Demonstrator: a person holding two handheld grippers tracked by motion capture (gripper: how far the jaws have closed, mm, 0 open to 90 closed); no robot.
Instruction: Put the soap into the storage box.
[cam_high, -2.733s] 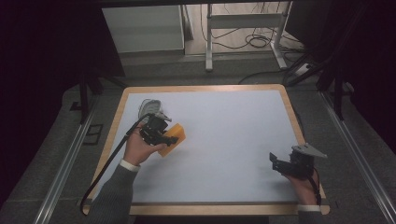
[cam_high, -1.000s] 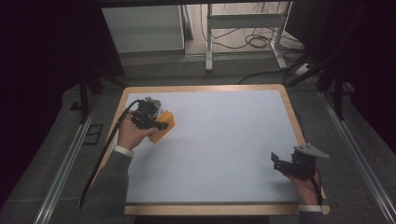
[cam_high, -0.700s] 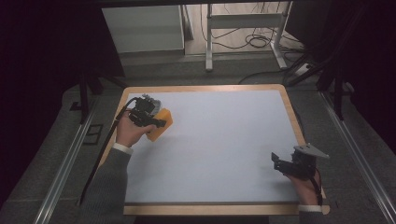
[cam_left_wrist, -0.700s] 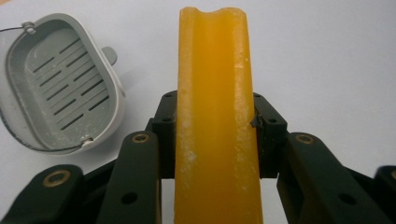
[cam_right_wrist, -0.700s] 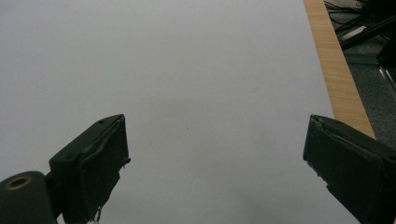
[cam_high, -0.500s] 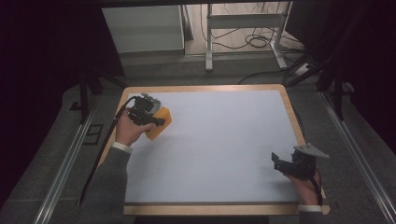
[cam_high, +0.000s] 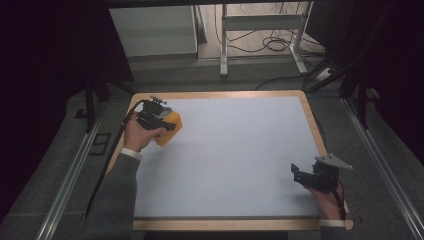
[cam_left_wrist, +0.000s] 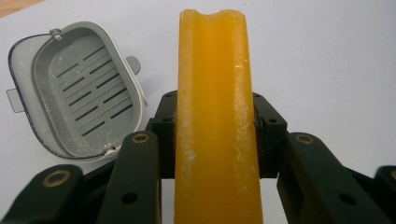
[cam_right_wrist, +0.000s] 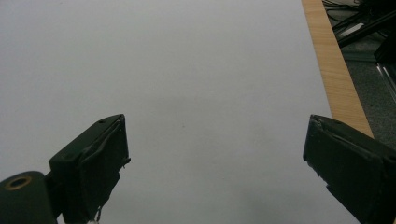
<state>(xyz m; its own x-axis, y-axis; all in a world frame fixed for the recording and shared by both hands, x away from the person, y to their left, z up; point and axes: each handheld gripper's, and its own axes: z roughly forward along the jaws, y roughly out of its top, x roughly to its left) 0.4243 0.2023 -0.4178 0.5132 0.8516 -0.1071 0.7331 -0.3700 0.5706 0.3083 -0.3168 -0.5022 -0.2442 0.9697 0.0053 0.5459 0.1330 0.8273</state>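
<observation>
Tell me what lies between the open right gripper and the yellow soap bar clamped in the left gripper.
Only bare white table top separates the right gripper from the yellow soap bar, per the high view.

Orange soap bar (cam_left_wrist: 215, 116); grey slotted dish (cam_left_wrist: 77, 88).

- The orange soap bar (cam_left_wrist: 215, 116) – a long, waxy yellow-orange block with a shallow groove down its upper face and pale, chalky flecks along its edges – stands on edge, clamped at both narrow sides, near the table's far left corner.
- The grey soap dish (cam_left_wrist: 77, 91) lies open on the white surface just beside the bar – oval, with slotted drain ribs inside and whitish residue on its floor.
</observation>
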